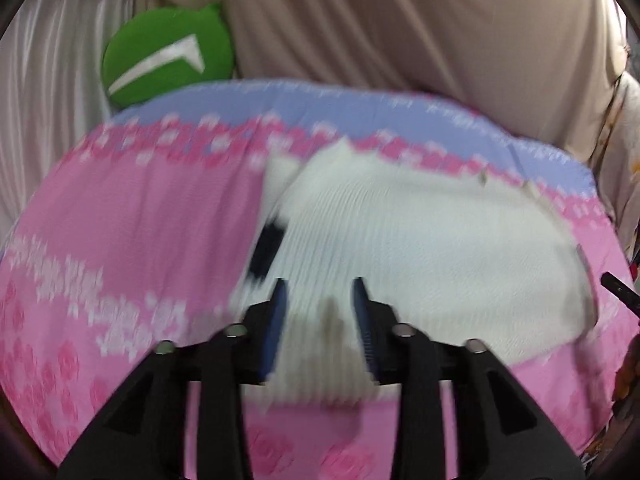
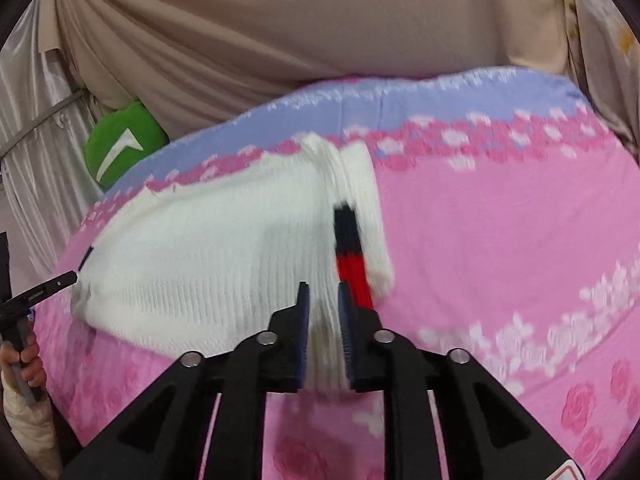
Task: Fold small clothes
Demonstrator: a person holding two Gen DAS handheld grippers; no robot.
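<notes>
Left gripper [image 1: 320,300]: jaws part-open, blue pads straddling the near hem of the white ribbed knit garment [image 1: 420,248]; no pad visibly pressing on fabric, so read as released, cloth lying in the gap. Right gripper [image 2: 322,300]: jaws also apart, narrower gap, a ridge of the same knit rising between the pads; whether the pads bite on it cannot be told, as the frame is motion-blurred. Garment lies mostly flat on the pink floral bedcover [image 1: 120,220], its far edge reaching the lavender border band [image 1: 360,100]. One side is already turned over, showing a black and red striped band [image 2: 350,248] at the fold on the right gripper's side; the left view shows only the black part. Brownish mark on the knit between the left pads; stain or shadow, undetermined. Beyond the bed: green cushion with white chevron [image 1: 168,56] against beige draped cloth [image 1: 400,20]. Person's hand [image 2: 30,360] on the other gripper's handle visible at the left edge of the right view. Judgement: mid-fold, near hem about to be taken up. To do it well: close both grippers on the hem at matched depth, catch all layers at the folded side, lift together, carry level toward the far edge, keep the hem taut between grippers so the ribbing does not bunch, lay down edge to edge before letting go
</notes>
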